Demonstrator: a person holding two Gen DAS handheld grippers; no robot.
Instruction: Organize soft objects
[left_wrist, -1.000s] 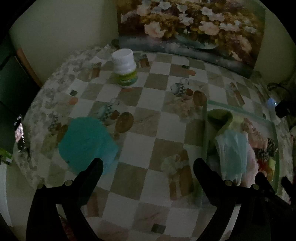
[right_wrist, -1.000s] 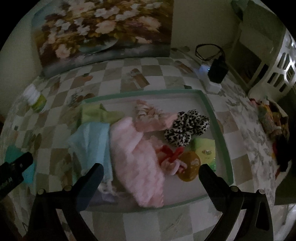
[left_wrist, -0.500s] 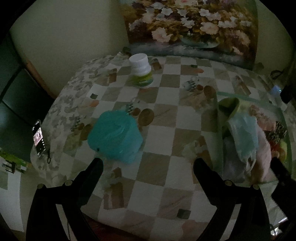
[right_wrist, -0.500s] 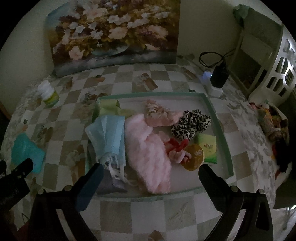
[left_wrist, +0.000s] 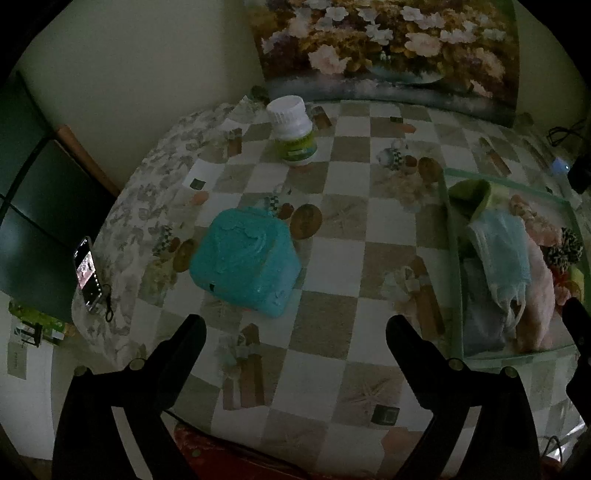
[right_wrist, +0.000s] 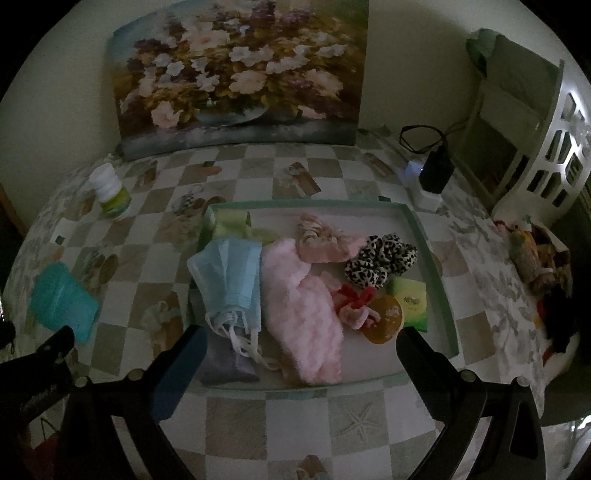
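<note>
A green-rimmed tray (right_wrist: 439, 258) on the checkered table holds soft things: a blue face mask (right_wrist: 231, 280), a fluffy pink cloth (right_wrist: 306, 314), a leopard scrunchie (right_wrist: 380, 258), a pink scrunchie (right_wrist: 321, 240), a lime-green cloth (right_wrist: 236, 227) and a red-and-pink bow (right_wrist: 356, 304). A teal packet (left_wrist: 245, 256) lies on the table left of the tray (left_wrist: 456, 295). My left gripper (left_wrist: 295, 332) hangs open above the table's front, the teal packet just beyond its left finger. My right gripper (right_wrist: 299, 341) is open over the tray's near edge, with nothing held.
A white pill bottle (left_wrist: 293, 134) stands at the back left before a flower painting (right_wrist: 236, 77). A phone (left_wrist: 86, 275) lies at the table's left edge. A charger and cable (right_wrist: 430, 173) sit back right, near a white basket (right_wrist: 550, 136). More items (right_wrist: 535, 258) are piled at far right.
Both grippers have pulled back and risen from the table, so more of it shows. The teal packet and tray contents look farther off. Nothing was picked up.
</note>
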